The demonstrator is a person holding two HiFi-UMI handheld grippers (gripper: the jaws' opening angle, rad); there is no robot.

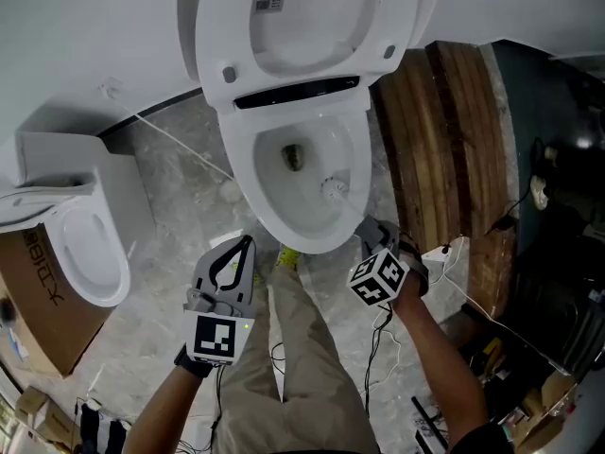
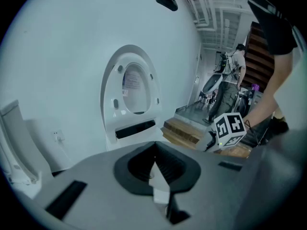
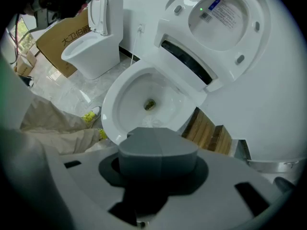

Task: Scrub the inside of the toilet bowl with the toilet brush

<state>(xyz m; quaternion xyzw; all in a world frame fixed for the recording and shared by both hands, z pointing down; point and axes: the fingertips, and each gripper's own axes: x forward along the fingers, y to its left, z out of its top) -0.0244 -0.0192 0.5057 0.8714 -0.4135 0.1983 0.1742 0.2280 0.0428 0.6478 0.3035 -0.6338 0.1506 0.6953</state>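
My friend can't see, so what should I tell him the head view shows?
Seen from above, the right claw holds a brush with its head down inside the open toilet. The left claw, shut and empty, hangs near the toilet's front rim, above the person's legs.

Glossy white toilet bowl (image 1: 246, 174), rough wooden planks (image 1: 444, 140), smooth stone floor (image 1: 180, 201).

Left tongs (image 2: 155, 148) pinched together, empty; a raised toilet seat (image 2: 130, 92) stands beyond them, a marker cube (image 2: 229, 128) to their right.
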